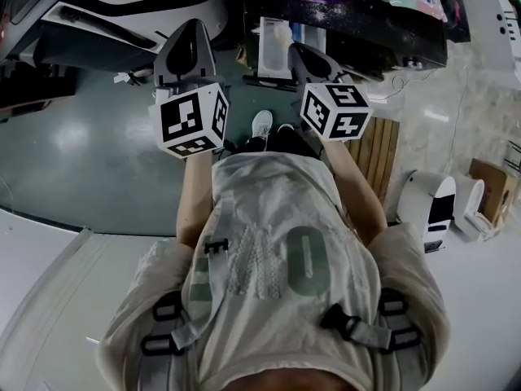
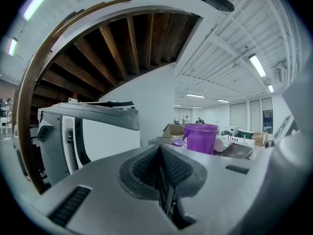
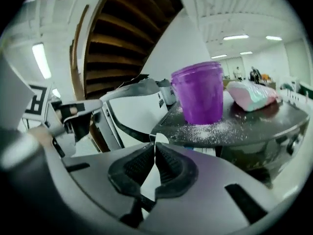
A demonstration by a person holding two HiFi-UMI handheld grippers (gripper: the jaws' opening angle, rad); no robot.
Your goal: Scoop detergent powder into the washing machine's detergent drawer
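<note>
A purple tub [image 3: 199,93] stands on the dark top of the washing machine [image 3: 259,119], with white powder [image 3: 215,129] spilled around it. The same purple tub [image 2: 200,137] shows farther off in the left gripper view. The white detergent drawer [image 1: 275,47] sticks out of the machine's front, between the two grippers. My left gripper [image 1: 190,29] is held out to the drawer's left, its jaws shut with nothing between them [image 2: 160,147]. My right gripper [image 1: 299,50] is just right of the drawer, below the top's edge, shut and empty [image 3: 155,145]. I see no scoop.
A pink bag [image 3: 252,94] lies on the top beside the tub. A white machine [image 2: 88,131] with a raised lid stands to the left. A wooden panel [image 1: 376,157] and white appliances [image 1: 431,202] are on the floor at right. My feet [image 1: 262,125] are on grey floor.
</note>
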